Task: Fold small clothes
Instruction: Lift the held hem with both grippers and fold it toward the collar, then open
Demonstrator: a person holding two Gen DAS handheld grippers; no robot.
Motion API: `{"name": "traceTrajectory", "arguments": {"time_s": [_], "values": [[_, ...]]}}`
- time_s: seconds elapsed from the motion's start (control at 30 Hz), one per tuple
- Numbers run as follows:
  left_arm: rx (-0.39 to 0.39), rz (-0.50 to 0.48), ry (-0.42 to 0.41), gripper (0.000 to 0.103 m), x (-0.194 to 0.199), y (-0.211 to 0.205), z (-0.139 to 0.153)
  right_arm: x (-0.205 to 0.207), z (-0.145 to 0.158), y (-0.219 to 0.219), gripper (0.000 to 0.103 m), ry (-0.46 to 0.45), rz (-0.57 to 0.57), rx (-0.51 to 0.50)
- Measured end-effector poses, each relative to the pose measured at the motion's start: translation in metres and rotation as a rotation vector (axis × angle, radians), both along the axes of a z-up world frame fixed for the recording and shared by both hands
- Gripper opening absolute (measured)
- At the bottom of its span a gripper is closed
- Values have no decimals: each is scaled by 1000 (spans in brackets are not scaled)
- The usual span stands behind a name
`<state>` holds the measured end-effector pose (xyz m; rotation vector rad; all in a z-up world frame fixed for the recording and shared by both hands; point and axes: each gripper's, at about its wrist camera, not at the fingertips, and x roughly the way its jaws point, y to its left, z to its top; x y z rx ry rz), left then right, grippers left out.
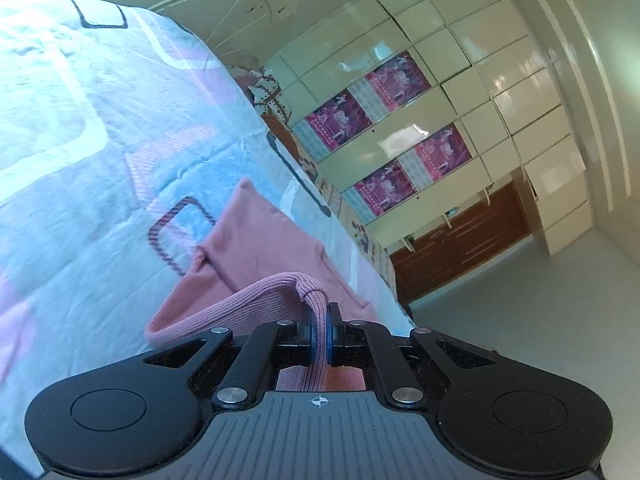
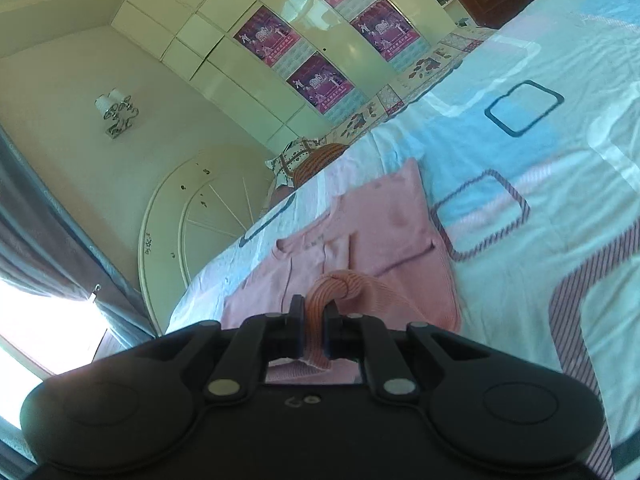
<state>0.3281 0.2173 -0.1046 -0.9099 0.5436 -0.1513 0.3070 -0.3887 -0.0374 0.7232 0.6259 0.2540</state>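
Clamped between the blue pads of the left hand-held gripper (image 1: 320,330), a ribbed hem band of the pink knit top (image 1: 260,248), lifted off the bed (image 1: 80,160) while the rest of the garment trails on the pale blue and pink quilt. Same story in the right wrist view: right hand-held gripper (image 2: 314,320) pinched tight on a ribbed fold of the same top, cloth hanging out below the pads. Seen only from the right: the garment's neckline, front placket and one sleeve spread flat on the quilt, plus a wall lamp (image 2: 116,114) and a curtain (image 2: 48,232) beside a bright window. Seen only from the left: open pale floor (image 1: 520,300) past the bed's edge. Common to both views: white wardrobe doors with magenta posters (image 1: 396,80), a rounded headboard (image 2: 192,216).
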Motion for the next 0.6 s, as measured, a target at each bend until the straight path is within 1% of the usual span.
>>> {"name": "traceTrajectory", "arguments": {"time_s": [0.07, 0.13, 0.23, 0.4, 0.5, 0.6], "values": [[15, -4, 6, 4, 37, -8, 3, 36, 5, -2, 9, 14, -13, -6], [4, -8, 26, 4, 77, -12, 0, 72, 4, -6, 9, 38, -39, 7], [6, -14, 74, 4, 137, -17, -8, 128, -7, -12, 9, 103, -81, 43], [35, -35, 158, 4, 219, -19, -34, 206, -44, -14, 9, 209, -120, 90], [69, -63, 208, 4, 257, -23, -54, 239, -71, -15, 9, 267, -142, 105], [77, -116, 202, 4, 282, -25, -70, 262, -95, -15, 10, 312, -157, 108]]}}
